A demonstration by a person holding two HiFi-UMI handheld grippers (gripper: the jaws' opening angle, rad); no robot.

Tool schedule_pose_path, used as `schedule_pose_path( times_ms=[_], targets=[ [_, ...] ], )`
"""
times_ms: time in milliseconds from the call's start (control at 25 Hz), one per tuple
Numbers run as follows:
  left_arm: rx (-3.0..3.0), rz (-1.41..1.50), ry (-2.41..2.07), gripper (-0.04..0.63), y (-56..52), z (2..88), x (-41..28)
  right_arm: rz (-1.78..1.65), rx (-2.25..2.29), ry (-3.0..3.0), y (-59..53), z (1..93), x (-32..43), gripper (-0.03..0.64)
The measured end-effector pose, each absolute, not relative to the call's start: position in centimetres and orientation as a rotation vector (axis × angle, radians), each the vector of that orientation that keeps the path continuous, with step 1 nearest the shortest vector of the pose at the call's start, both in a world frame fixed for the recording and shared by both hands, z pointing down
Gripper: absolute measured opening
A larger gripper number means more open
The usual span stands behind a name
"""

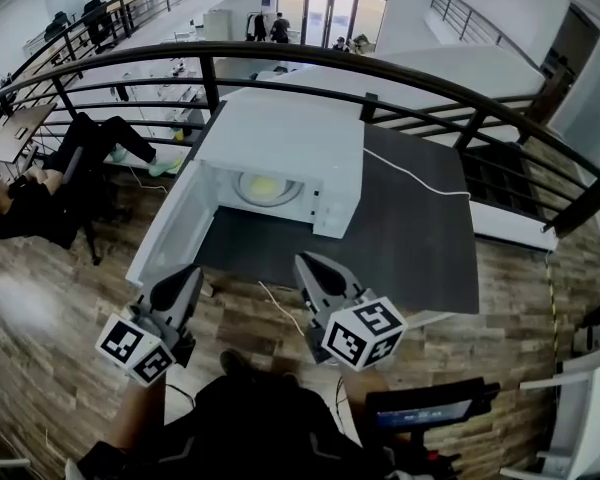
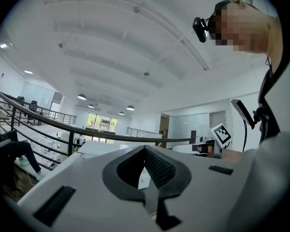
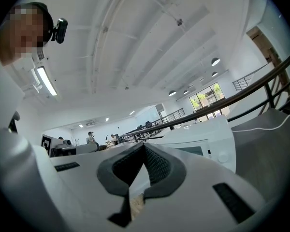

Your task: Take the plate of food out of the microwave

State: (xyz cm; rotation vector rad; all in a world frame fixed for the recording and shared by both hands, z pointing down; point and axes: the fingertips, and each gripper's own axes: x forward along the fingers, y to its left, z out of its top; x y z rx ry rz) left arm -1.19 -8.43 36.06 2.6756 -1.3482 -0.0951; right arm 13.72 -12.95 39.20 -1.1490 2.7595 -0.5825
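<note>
A white microwave (image 1: 280, 133) stands on a dark grey table (image 1: 420, 228), its door (image 1: 175, 230) swung open to the left. Inside sits a pale plate of yellow food (image 1: 265, 188). Both grippers hover in front of the table's near edge, short of the microwave and pointing at it. My left gripper (image 1: 187, 276) is below the open door, jaws together and empty. My right gripper (image 1: 310, 265) is below the oven's opening, also shut with nothing held. In the right gripper view the microwave (image 3: 203, 141) shows ahead to the right.
A black railing (image 1: 380, 68) curves behind the table. A white cable (image 1: 415, 178) runs across the tabletop right of the microwave. A person sits in a chair (image 1: 40, 183) at far left. The floor is wood planks (image 1: 60, 328).
</note>
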Motion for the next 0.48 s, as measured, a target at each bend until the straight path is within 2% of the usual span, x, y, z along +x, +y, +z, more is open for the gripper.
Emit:
schedule_pose_path(
  times_ms=[480],
  targets=[
    [2.732,-0.085,-1.268,0.002,-13.8,35.2,-6.8,-0.564,-1.231,2.691,-18.0,38.7,7.6,0.000]
  ],
)
